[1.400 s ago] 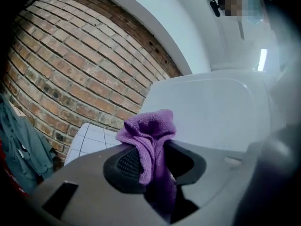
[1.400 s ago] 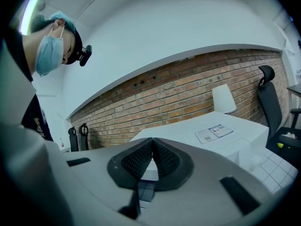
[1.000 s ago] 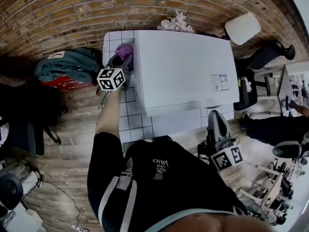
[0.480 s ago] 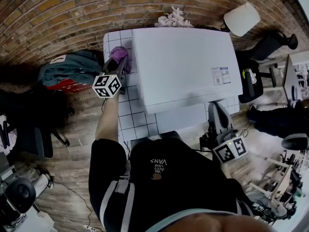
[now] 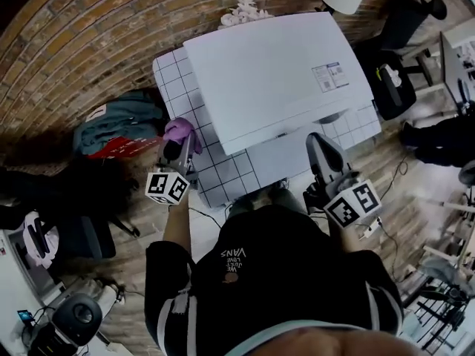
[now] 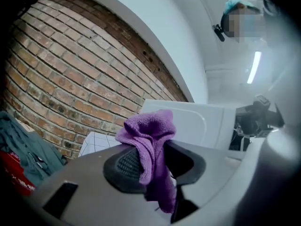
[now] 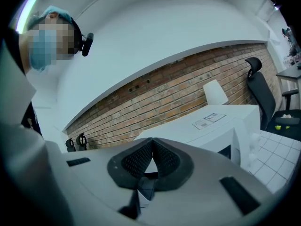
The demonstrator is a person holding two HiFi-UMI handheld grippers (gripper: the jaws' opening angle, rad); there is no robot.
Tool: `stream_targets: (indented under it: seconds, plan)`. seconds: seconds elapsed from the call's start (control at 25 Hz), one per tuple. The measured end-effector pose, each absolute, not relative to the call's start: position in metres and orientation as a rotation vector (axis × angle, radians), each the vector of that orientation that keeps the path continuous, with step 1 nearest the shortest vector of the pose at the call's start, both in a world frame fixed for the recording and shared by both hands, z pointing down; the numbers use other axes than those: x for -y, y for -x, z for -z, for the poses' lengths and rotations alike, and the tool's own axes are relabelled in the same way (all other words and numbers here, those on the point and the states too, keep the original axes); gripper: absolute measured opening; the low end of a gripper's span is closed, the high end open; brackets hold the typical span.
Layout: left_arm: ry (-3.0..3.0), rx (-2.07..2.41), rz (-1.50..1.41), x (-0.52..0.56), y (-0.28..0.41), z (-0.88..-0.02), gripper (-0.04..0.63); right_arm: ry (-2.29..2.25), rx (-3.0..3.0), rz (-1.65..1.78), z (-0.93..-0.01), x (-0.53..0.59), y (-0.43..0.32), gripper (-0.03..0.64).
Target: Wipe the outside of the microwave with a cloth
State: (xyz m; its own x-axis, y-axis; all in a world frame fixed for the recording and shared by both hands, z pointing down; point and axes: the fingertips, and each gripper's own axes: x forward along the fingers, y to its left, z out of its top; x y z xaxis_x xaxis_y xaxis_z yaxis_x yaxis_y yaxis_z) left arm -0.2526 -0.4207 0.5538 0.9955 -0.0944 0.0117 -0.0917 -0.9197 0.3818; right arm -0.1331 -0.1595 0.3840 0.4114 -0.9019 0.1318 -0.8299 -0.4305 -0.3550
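Our left gripper (image 6: 153,150) clamps the purple cloth (image 6: 149,128) by the tiled table's (image 5: 170,73) left edge, clear of the microwave (image 5: 274,73); our right gripper (image 7: 151,145) (empty) is closed.

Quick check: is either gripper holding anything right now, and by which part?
Left gripper pinches the purple cloth at a bunched fold, ends sticking out above and below the jaws. Right gripper is shut on nothing.

We see a white square-tiled table (image 5: 174,87) bearing a boxy white microwave (image 5: 274,73). The microwave stands ahead of both pairs of jaws.
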Motion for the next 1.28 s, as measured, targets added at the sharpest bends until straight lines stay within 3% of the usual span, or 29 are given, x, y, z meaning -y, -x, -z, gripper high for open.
stream_targets:
  seconds: [0.52, 1.28]
  plan:
    - [-2.826, 0.181, -0.010, 0.269, 0.288, -0.497, 0.129, 2.370, -1.468, 0.405, -0.389, 0.048, 0.114, 0.000]
    - [-2.850, -0.121, 0.110, -0.020, 0.134, -0.453, 0.129, 2.404, -1.392, 0.314, -0.389, -0.221, 0.030, 0.000]
